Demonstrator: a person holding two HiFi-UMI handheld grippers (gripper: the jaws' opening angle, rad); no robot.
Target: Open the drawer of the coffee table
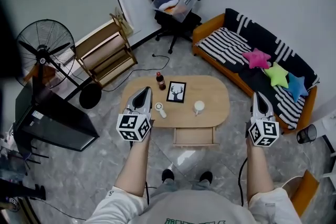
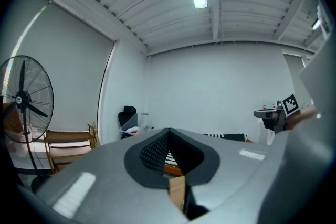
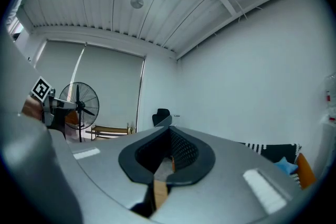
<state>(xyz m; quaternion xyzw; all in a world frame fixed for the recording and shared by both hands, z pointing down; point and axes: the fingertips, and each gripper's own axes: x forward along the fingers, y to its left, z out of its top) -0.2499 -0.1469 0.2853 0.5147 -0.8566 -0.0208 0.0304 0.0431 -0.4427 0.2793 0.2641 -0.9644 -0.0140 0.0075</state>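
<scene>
While the head view shows the drawer (image 1: 194, 136) standing out from the tabletop (image 1: 215, 105) toward the person's shoes (image 1: 186, 177), the left hand-held gripper (image 1: 144, 91) and right hand-held gripper (image 1: 260, 95) hang well above it. A hard tug could topple the cup (image 1: 199, 107) or bottle (image 1: 160, 81). The left gripper view shows jaws pressed together, empty. The right gripper view shows the same, so neither can take the drawer front without opening.

Left gripper (image 1: 144, 91), right gripper (image 1: 259, 96): silver-grey tapered shells, black mesh-textured fingers (image 2: 153, 155). Marker cube (image 1: 134, 127) on each, black-and-white squares. Black cable (image 1: 242, 176) at right forearm. Wearing pale short-sleeved shirt (image 1: 210, 210) with green chest print, and black shoes (image 1: 168, 176).
</scene>
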